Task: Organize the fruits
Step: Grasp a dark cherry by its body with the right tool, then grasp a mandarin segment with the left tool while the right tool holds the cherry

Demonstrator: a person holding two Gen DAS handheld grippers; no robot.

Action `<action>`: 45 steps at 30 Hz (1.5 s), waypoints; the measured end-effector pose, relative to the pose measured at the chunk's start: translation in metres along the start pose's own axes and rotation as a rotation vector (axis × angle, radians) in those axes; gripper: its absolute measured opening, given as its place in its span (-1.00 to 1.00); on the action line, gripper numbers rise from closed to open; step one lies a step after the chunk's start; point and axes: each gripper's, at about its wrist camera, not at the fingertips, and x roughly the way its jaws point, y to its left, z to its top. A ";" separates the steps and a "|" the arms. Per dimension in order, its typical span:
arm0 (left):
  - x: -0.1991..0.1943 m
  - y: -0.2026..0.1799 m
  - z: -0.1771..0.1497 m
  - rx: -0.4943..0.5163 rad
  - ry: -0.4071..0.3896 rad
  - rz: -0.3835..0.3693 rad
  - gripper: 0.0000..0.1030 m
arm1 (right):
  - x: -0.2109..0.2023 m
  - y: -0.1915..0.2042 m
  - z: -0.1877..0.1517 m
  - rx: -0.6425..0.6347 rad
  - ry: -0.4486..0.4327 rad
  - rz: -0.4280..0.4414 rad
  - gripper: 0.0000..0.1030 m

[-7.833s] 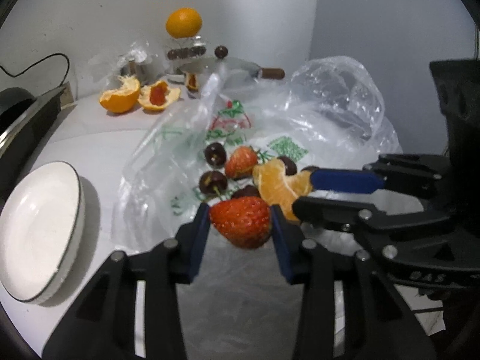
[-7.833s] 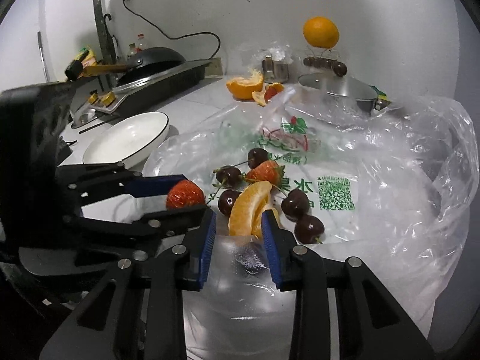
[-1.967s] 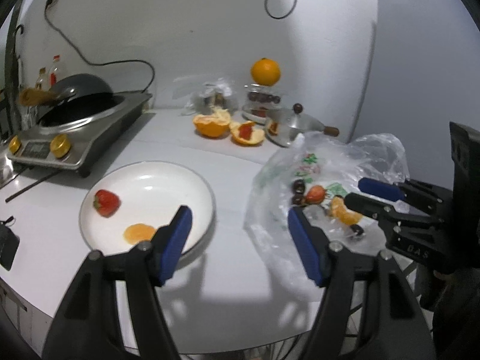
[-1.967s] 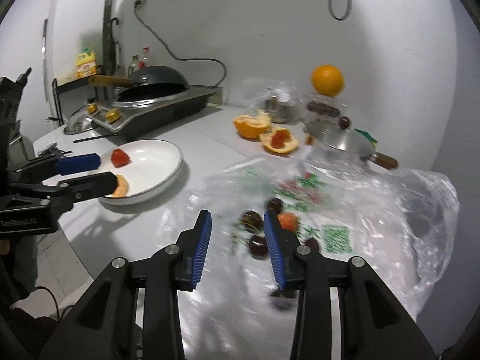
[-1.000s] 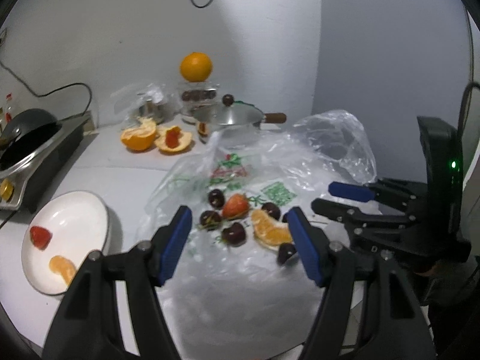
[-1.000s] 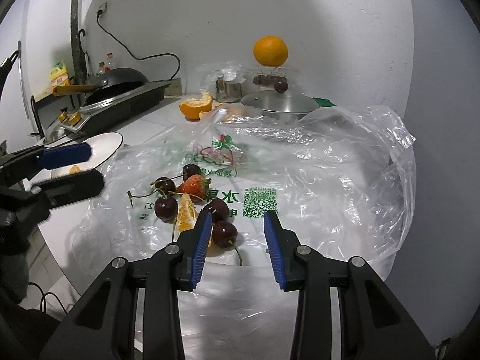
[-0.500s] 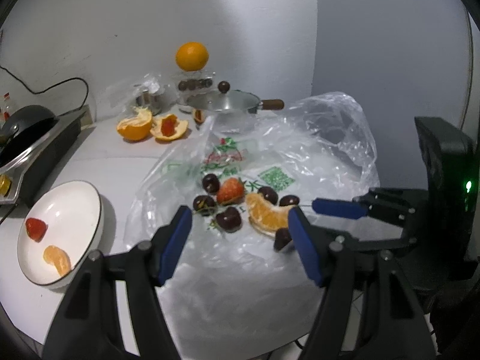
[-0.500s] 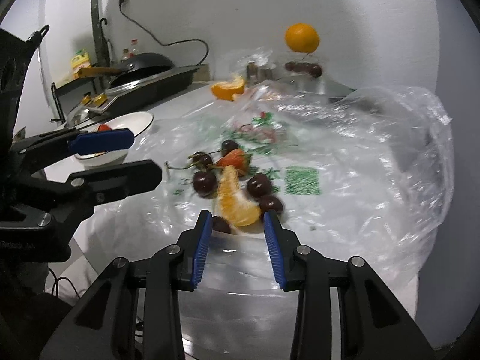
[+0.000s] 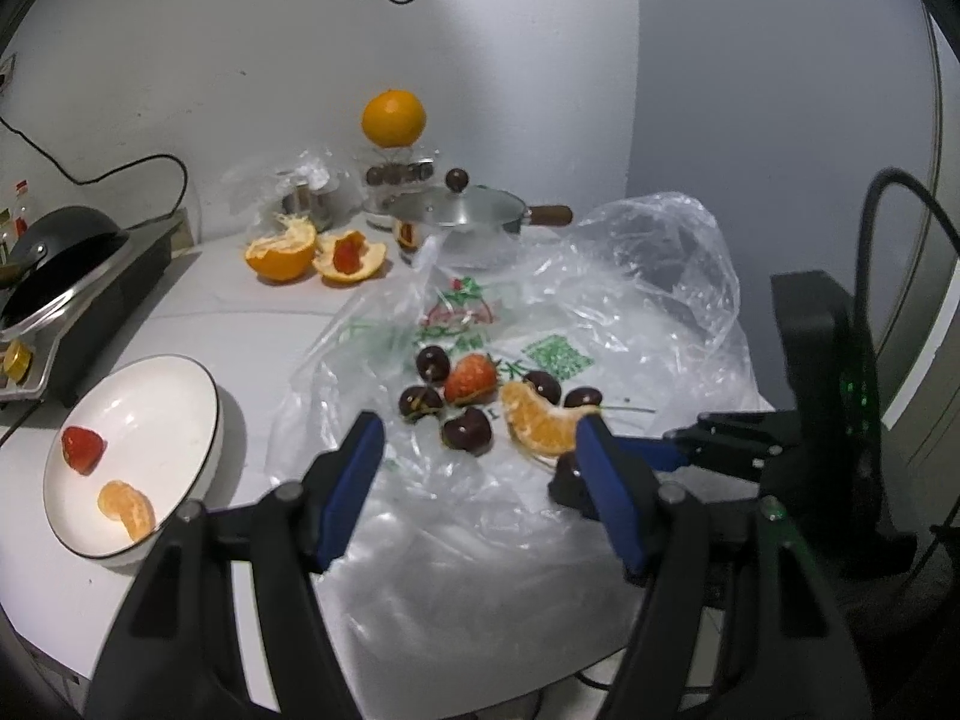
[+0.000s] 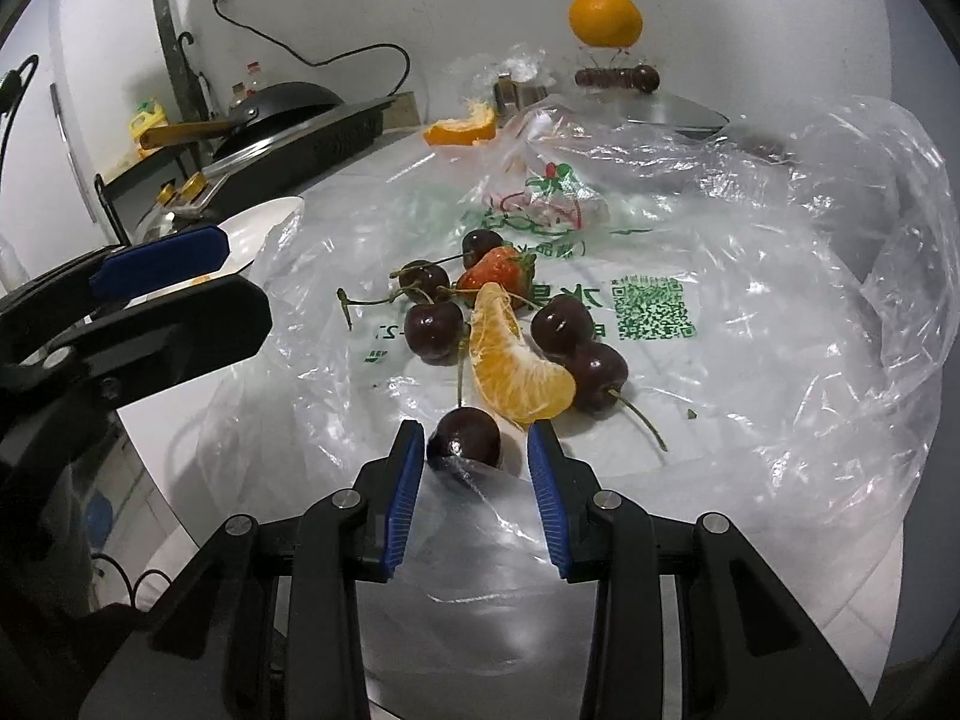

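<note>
Cherry (image 10: 465,433) lay on plastic bag (image 10: 750,312) near table's front edge; R gripper (image 10: 474,461) had closed in, jaws apart astride it. L gripper (image 9: 477,483) empty, open. Grab next, prob.

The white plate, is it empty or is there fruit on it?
Not empty. The white plate holds two pieces of fruit: a strawberry and an orange segment, lying apart from each other.
</note>
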 end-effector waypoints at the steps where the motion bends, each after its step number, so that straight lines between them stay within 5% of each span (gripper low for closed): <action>1: 0.000 0.000 0.000 0.000 0.000 0.000 0.32 | 0.001 0.002 0.000 -0.006 0.005 0.001 -0.26; 7: -0.005 0.004 -0.001 -0.006 -0.005 0.004 0.32 | 0.004 0.012 0.001 -0.040 0.012 -0.023 -0.47; 21: -0.002 0.000 0.007 0.006 -0.008 -0.004 0.32 | -0.040 -0.005 0.023 -0.034 -0.173 -0.066 -0.47; 30: 0.025 -0.024 0.010 0.047 0.039 -0.039 0.32 | -0.058 -0.039 0.024 0.010 -0.209 -0.119 -0.47; 35: 0.043 -0.040 0.009 0.065 0.077 -0.051 0.52 | -0.059 -0.059 0.019 0.036 -0.210 -0.127 -0.47; 45: 0.082 -0.057 0.014 0.090 0.120 0.037 0.53 | -0.061 -0.083 0.011 0.059 -0.222 -0.112 -0.47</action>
